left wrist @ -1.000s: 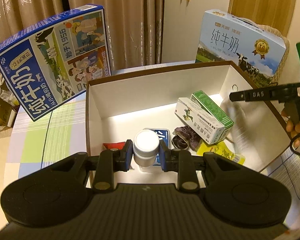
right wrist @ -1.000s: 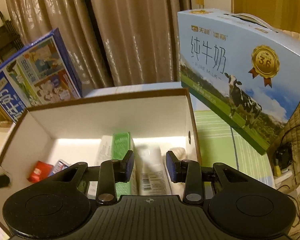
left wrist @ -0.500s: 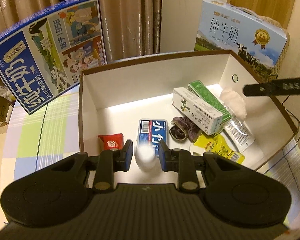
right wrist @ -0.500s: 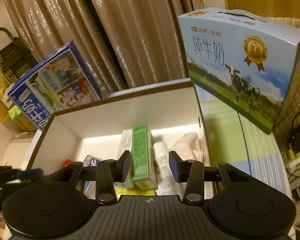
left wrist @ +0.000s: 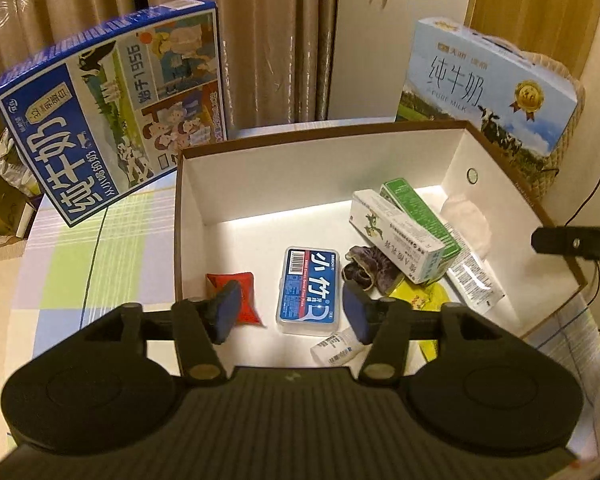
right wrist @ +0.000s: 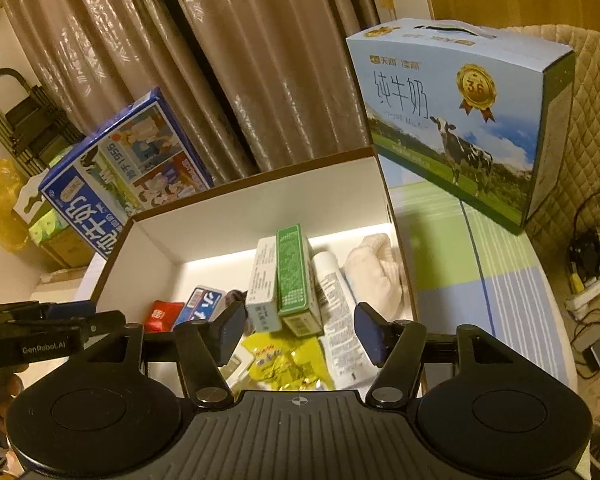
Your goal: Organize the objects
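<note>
**Bottle dropped in the box, both claws parted**

Left wrist view: the left claw (left wrist: 290,310) had just been opening, and nothing sat between its pads any more. A second earlier it had clamped a small white bottle; half a second earlier the bottle was slipping out as a blur. Now the white bottle (left wrist: 335,349) lay on its side on the floor of the box (left wrist: 320,142), just below and inside the claw's right pad (released, by my reading, so that item looks delivered). Straight ahead between the pads lay the blue floss case (left wrist: 309,290); behind the left pad, the red packet (left wrist: 236,296). Ahead and to the right were the dark cloth scrap (left wrist: 362,268), the white carton (left wrist: 396,236) with the green carton (left wrist: 418,212) leaning on it, a white tube (left wrist: 474,280), a yellow packet (left wrist: 416,296) and a pale cloth (left wrist: 468,216) in the far right corner. The right claw's tip (left wrist: 572,242) poked in at the right edge.

Right wrist view: the right claw (right wrist: 298,330) had also just been opening, with nothing pressed by its pads; it had drawn back from the box's right-hand contents, which earlier filled the gap. Beyond the pads stood the two cartons, tube and cloth, the yellow packet nearest. Two milk cases, the dark blue one (right wrist: 128,176) far left and the light blue one (right wrist: 460,120) far right, stood on the surface (right wrist: 460,280) outside.
</note>
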`<state>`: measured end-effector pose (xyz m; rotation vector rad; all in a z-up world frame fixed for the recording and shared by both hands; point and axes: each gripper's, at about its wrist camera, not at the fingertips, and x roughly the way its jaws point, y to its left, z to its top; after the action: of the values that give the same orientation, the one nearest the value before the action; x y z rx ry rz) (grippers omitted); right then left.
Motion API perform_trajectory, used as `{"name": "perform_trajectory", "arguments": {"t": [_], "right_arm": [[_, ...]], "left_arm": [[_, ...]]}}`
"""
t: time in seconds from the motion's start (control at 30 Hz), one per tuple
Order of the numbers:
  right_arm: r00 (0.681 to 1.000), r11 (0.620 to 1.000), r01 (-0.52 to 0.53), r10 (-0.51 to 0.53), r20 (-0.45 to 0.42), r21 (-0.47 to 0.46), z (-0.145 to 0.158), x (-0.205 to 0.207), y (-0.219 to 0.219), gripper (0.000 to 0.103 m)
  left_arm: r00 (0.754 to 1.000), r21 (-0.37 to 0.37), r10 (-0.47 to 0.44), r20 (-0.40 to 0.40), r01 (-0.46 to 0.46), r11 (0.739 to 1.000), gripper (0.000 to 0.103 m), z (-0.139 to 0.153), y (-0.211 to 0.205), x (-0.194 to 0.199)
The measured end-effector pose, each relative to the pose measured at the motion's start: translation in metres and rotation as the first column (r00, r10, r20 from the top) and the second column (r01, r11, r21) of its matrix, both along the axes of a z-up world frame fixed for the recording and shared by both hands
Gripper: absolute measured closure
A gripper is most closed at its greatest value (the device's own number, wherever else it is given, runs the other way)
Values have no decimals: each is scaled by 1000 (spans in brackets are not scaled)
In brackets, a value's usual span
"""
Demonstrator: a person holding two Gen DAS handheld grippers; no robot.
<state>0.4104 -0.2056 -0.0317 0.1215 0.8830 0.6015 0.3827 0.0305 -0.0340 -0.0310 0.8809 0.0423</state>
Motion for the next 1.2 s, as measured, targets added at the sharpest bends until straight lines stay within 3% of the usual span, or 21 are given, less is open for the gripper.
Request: {"name": "perform_trajectory", "arguments": {"t": [0.3,0.5,0.87,1.2], "right_arm": [[999,998,-36,38,-38,49,15,-37,-8,39],[998,998,-52,53,-38,36,22,-71,-17,39],[997,997,-76,77,-19,16,36,-139,-49,39],[990,988,-138,136,-39,-66,42,-202,-66,39]], "left_arm": [[1000,-8,25,6,-25,1000,19,19,-11,-34],[999,8,38,34,-39,999,10,30,-25,-76],[993,27,98,59,-100,995,1,52,-60,-159],[984,3,171,41,-171,985,1,54,-87,-241]]}}
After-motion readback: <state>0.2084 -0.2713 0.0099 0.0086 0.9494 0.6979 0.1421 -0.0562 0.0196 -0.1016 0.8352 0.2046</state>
